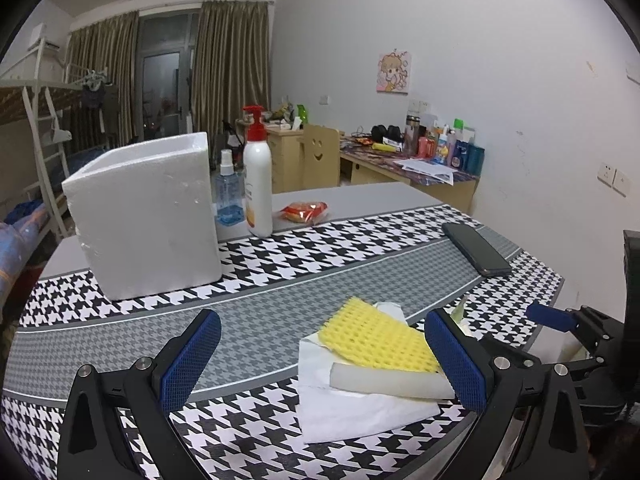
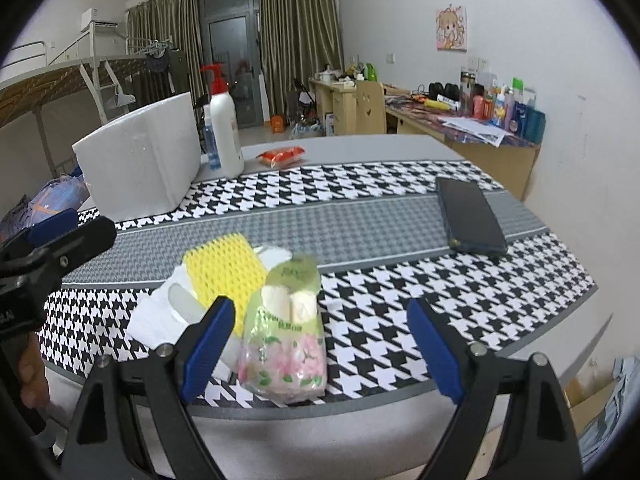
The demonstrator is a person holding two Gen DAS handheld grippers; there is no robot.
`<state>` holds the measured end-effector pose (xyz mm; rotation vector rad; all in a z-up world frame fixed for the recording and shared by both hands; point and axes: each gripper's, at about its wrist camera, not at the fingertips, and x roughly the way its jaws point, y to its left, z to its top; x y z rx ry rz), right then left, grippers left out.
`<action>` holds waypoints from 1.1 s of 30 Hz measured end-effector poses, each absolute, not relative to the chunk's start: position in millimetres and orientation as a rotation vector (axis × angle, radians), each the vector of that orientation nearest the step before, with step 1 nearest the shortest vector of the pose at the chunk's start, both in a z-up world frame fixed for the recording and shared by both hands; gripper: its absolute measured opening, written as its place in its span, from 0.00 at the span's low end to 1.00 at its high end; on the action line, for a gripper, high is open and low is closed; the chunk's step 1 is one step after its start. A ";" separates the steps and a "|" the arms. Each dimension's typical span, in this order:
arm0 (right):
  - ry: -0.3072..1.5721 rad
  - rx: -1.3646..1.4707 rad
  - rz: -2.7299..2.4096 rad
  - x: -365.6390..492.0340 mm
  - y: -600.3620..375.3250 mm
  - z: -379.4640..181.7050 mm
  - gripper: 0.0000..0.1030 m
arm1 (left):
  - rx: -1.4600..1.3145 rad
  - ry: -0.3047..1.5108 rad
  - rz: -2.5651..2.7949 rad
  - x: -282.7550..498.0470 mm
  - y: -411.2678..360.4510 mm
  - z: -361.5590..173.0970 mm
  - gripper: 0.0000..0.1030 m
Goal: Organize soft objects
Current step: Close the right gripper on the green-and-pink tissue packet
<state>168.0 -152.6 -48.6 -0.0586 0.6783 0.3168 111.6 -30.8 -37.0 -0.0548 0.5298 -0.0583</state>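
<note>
The left gripper was found with its jaws spread wide, nothing held between them. It was positioned low over the houndstooth table mat, with the yellow mesh sponge lying between its fingers, atop a white foam strip and a sheet of white tissue. The right gripper was likewise observed with jaws spread and nothing gripped. A floral packet of tissues was recorded between its fingers, close to the left one, at the near edge of the table, touching the yellow sponge pile. A white foam box was noted standing at the far left of the mat, well apart from the soft items. A dark phone was seen lying on the right side.
</note>
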 end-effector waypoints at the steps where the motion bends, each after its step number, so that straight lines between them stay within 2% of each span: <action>1: 0.682 -0.062 0.317 168.1 -152.8 -49.9 0.88 | -0.055 0.536 -0.060 112.5 -31.3 -38.4 0.99; 12: 0.722 -0.070 0.306 172.6 -152.1 -63.3 0.88 | -0.072 0.626 -0.106 121.8 -39.9 -57.6 0.99; 19: 0.756 -0.079 0.317 174.0 -150.4 -74.0 0.82 | -0.093 0.700 -0.142 127.7 -46.9 -70.6 0.99; 30: 0.762 -0.087 0.395 166.4 -143.4 -75.3 0.82 | -0.107 0.703 -0.128 125.1 -43.3 -72.3 0.99; 33: 0.817 -0.056 0.430 171.1 -144.6 -82.5 0.72 | -0.104 0.708 -0.130 124.4 -44.6 -73.3 0.99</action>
